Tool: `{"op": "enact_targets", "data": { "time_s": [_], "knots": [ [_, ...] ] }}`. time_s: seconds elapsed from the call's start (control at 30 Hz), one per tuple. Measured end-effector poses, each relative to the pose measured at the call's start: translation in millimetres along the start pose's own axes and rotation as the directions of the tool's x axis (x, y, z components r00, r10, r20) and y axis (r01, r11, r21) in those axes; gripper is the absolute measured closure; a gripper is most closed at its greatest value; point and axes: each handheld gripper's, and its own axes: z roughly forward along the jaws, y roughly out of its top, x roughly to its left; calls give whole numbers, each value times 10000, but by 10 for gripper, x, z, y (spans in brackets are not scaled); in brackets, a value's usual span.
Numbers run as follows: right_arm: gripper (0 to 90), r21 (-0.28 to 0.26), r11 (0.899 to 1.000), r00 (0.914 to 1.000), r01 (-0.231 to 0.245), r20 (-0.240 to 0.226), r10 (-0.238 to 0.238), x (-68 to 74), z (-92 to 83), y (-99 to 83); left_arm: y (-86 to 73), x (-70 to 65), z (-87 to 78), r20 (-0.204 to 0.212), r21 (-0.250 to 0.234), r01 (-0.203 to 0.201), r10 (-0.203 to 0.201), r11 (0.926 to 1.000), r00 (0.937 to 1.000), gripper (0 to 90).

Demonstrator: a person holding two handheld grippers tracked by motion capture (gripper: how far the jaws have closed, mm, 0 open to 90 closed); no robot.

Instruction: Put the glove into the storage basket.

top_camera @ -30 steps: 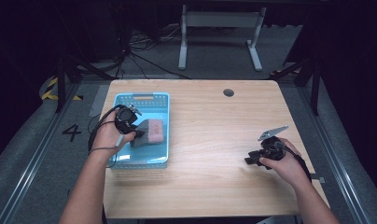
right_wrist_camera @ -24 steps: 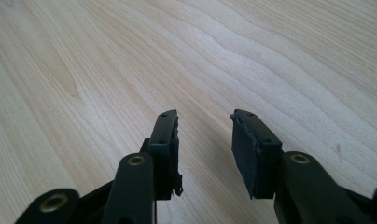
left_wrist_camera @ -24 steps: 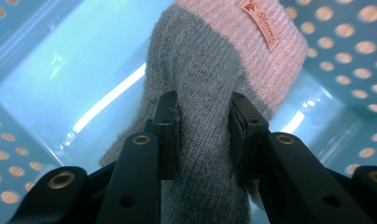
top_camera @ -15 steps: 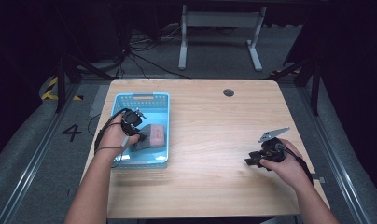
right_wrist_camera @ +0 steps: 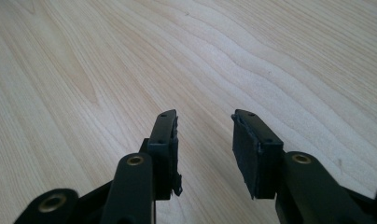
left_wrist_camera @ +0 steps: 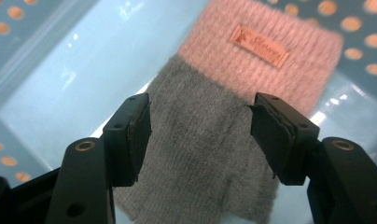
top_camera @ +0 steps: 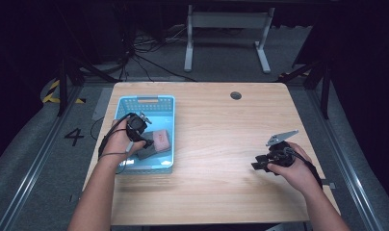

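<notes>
The work in hand looks like putting a folded knitted piece, grey wool with a pink ribbed cuff and a small sewn label, into the light blue perforated plastic basket that sits near the left edge of the light wooden table. The knit lies flat on the basket floor, toward the basket's near right corner.

The left gripper hovers just over the knit's grey end, and its jaws have just been opening: in the left gripper view the two black pads stand apart on either side of the grey wool and press on nothing, so the piece is released. By my reading the drop-off step is at its end. The next move calls for lifting the left gripper straight up and out past the basket wall, without snagging the fuzzy wool on a pad.

The right gripper rests in the person's hand near the table's right edge, well apart from the basket; its jaws stand spread with bare wood between them.

The high view gives the layout: basket, both hands, the distance between them. It does not resolve the gap between pads and wool. The left gripper view does, and it also shows the cuff's label, though its lettering is too blurred to read. The right gripper view confirms those jaws hold nothing.
</notes>
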Motion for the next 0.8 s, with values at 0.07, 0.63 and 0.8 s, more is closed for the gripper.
{"op": "enact_targets", "data": {
  "time_s": [0.07,0.63,0.8],
  "knots": [
    [613,-23,10000,10000,40,-4,-40,-6,7,20,2,-22,-74,-116,-273,1,-4,9996,9999,385],
    [596,-17,9998,9998,188,-85,-188,-60,49,111,139,-745,-737,963,-2279,-353,586,9730,9936,401],
    [589,-4,9998,9998,207,-66,-207,-58,31,74,172,-1010,-745,1198,-2415,-610,922,9685,9885,369]
  ]
}}
